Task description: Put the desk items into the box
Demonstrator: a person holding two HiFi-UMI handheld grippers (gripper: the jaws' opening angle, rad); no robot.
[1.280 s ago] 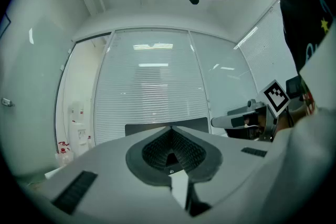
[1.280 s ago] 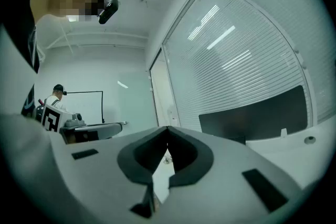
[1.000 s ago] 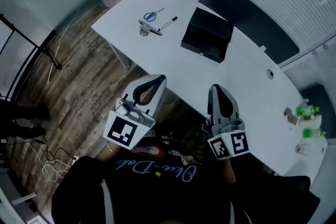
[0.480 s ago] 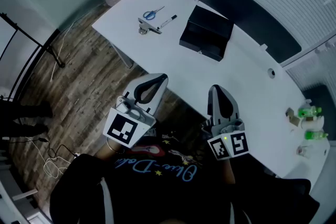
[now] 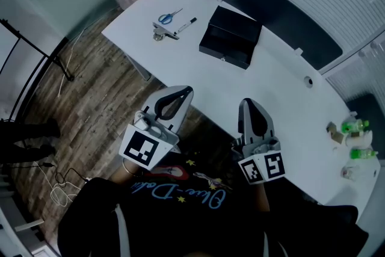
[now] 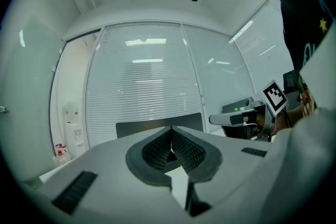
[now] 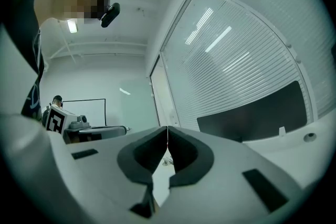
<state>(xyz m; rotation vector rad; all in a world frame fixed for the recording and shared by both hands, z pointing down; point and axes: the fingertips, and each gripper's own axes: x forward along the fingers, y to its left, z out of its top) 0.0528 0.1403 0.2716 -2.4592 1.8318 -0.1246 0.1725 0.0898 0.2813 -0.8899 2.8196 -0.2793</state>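
The scissors (image 5: 170, 15), the marker (image 5: 187, 23) and a small metal piece (image 5: 161, 32) lie in a tight cluster far ahead of your left claw (image 5: 184, 93), well out of reach. Just to their right is the black box (image 5: 230, 38), roughly straight ahead of the gap between your two claws. That grouping probably suits the job, since each item needs only a short carry sideways. Whether the box top is open, I can't tell from this height. All of it sits toward the far side of the white bench (image 5: 198, 78). Both your left claw and your right claw (image 5: 248, 104) are pressed together with nothing between the pads, held level at the near edge — a sensible carrying pose, since nothing is yet close enough to grip.
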